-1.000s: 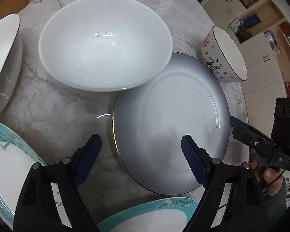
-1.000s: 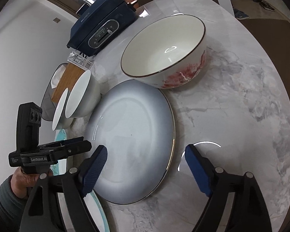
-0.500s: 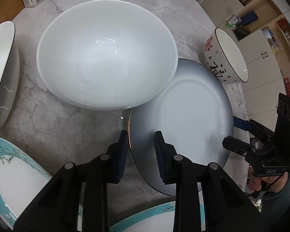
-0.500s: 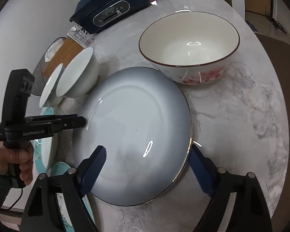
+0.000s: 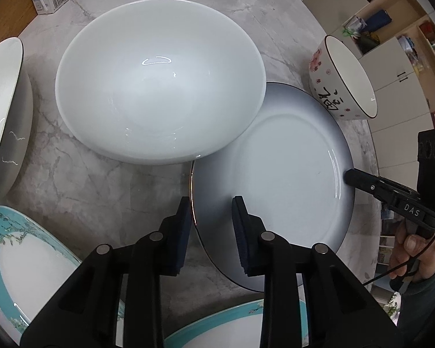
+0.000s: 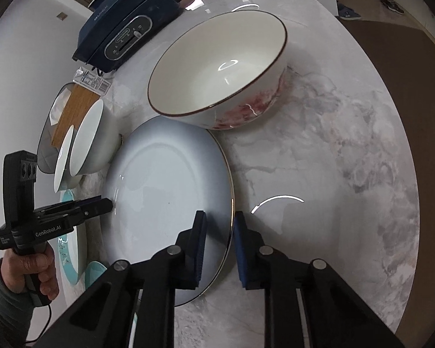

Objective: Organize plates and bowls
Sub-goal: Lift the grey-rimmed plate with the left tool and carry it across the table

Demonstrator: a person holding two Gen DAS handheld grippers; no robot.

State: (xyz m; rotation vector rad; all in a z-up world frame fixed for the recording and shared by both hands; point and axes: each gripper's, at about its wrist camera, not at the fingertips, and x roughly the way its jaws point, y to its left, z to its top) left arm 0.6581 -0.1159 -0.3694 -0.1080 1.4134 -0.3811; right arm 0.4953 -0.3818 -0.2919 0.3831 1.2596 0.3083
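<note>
Now both claws have closed in on the grey plate (image 5: 275,179): a second ago both were spread wide, left gripper (image 5: 213,226) narrowed first, right gripper (image 6: 219,240) followed. Each straddles an opposite rim, pads nearly pinching. Plate sits on the marble table (image 6: 333,145), between white bowl (image 5: 159,81) and red-patterned bowl (image 6: 217,69). Reads as a two-handed lift next. Both tools low, angled inward

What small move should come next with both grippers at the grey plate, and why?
Probably a short, level lift by both together. The left gripper and right gripper each straddle opposite rims of the grey plate, jaws nearly closed on the edge. The white bowl overhangs one side and the pink bowl sits against the far rim, so a tilted or sliding move could knock them.
</note>
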